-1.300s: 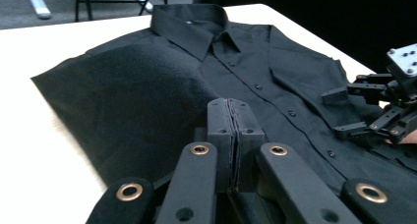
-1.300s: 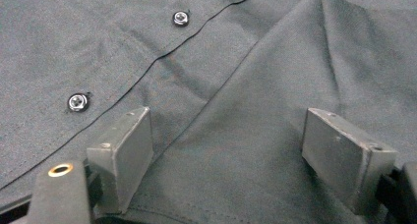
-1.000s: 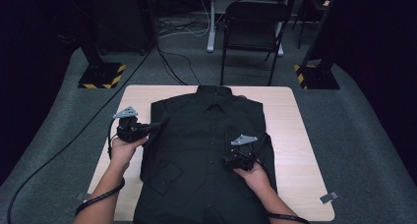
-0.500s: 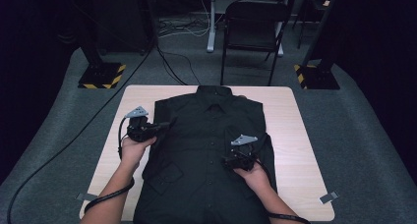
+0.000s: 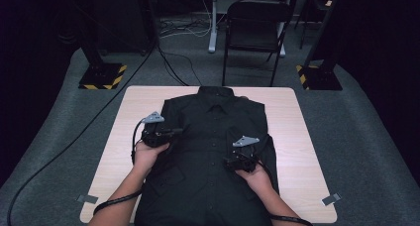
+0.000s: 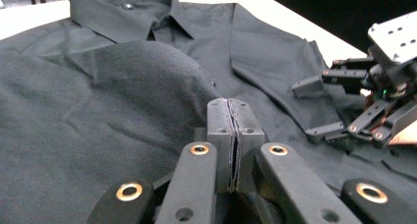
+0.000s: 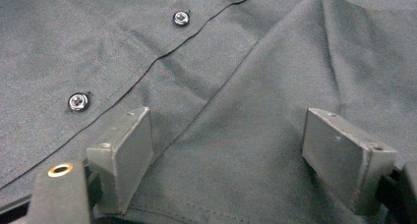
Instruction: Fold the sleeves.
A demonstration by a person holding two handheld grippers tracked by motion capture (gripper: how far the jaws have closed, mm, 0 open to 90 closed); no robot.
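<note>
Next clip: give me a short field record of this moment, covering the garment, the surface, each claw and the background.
garment: black button-up shirt, front up, collar at the table's far edge
surface: light wooden table
left claw: jaws shut, over the shirt's left side; whether cloth is pinched cannot be told
right claw: jaws open, over a folded flap of the shirt beside the buttons
background: black chair beyond the table, cables on grey floor

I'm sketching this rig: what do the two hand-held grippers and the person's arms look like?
Both the left hand-held gripper and the right hand-held gripper are black, each topped by a grey three-cornered plate and trailing a black cable. The jaws are flat dark pads on linkages with brass-coloured rivets. The forearms are bare, no sleeves.
</note>
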